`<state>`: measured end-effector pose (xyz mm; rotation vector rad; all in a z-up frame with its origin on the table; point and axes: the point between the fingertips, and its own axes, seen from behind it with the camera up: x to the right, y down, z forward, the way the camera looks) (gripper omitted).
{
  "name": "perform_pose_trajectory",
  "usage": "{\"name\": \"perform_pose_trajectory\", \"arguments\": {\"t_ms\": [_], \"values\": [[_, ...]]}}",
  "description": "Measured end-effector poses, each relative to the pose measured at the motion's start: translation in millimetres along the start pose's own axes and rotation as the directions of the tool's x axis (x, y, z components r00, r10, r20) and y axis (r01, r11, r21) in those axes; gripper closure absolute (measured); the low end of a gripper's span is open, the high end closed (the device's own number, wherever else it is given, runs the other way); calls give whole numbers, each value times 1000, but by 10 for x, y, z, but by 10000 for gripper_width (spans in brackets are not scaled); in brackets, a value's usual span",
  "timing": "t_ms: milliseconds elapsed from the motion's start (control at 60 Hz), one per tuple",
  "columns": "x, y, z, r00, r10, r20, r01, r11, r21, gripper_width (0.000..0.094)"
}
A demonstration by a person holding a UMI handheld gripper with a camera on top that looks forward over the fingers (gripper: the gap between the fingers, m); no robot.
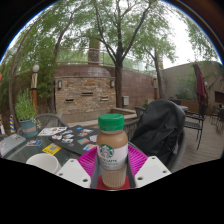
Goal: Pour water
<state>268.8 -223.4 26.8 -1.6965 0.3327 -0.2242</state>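
Note:
A Starbucks bottle (pixel 112 150) with a green cap and tan drink stands upright between my gripper's (pixel 112 170) two fingers. The magenta pads (pixel 137 158) press against both its sides, so the fingers are shut on it. The bottle looks lifted above the table (pixel 40 150). A white cup (pixel 42 162) shows just left of the left finger, low in the view.
An outdoor patio. A table at the left holds cards or papers (pixel 62 135) and a potted plant (pixel 26 112). A black chair with a dark bag (pixel 160 128) stands right of the bottle. A brick wall (pixel 85 95) and trees lie beyond.

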Motion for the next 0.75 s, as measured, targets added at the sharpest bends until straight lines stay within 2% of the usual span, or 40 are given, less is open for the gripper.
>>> {"name": "perform_pose_trajectory", "arguments": {"t_ms": [100,150,217,233,367,533,750], "values": [[51,49,-39,1000,6,-13,-6,999,-35,395],[-6,135,-44,1000,12,4,-12,997,-75,290],[-82,205,-132,999,42,27,-38,992,-124,96],[-69,227,-169,999,48,25,-45,991,-127,78],[-13,84,-594,1000,15,-8,-16,992,-123,102],[-23,-306,-1536,998,-46,-47,41,995,-92,108],[-242,-560,-2855,1000,-24,-2,24,997,-76,101]]}}
